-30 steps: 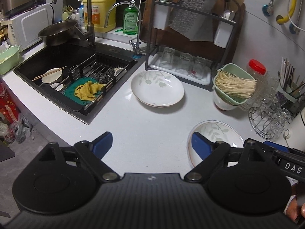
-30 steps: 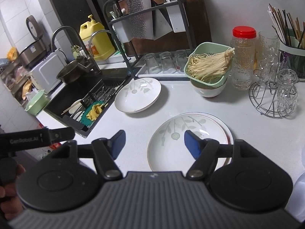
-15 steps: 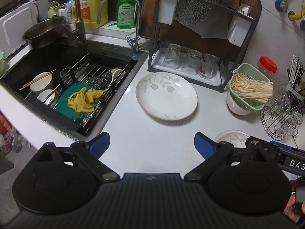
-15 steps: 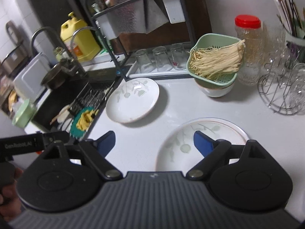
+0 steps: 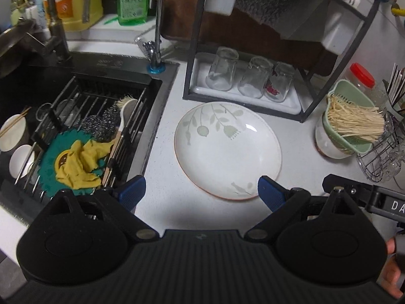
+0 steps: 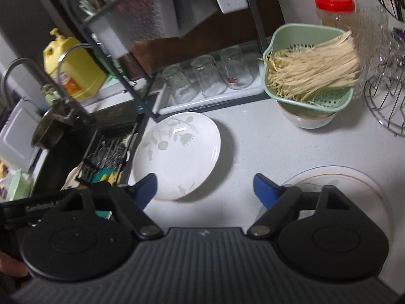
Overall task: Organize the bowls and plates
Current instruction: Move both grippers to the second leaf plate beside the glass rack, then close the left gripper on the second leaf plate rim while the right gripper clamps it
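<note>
The left gripper point(image 5: 201, 192) is wide apart with nothing between its blue fingers point(image 5: 133, 191). It hangs over the white surface point(image 5: 162, 202), just at the near edge of the leaf plate point(image 5: 227, 150). The right gripper point(image 6: 203, 190) is wide too, and its jaws are closing a little. Nothing is between them, only bare surface.

The leaf plate lies flat on the surface, right beside the sink point(image 5: 76, 116). A second plate point(image 6: 354, 190) lies to the right of the leaf plate, well apart from it and partly hidden behind the right gripper.

Farther back and to the right of the leaf plate stands a white bowl point(image 6: 307, 120). A green strainer point(image 6: 310, 96) full of pale noodles sits on top of it. Just behind the leaf plate is a black rack point(image 5: 253, 101) with three glasses point(image 5: 249, 78) upside down. In the sink, left of the leaf plate, are a yellow cloth point(image 5: 81, 162) and two small white bowls point(image 5: 15, 147).
</note>
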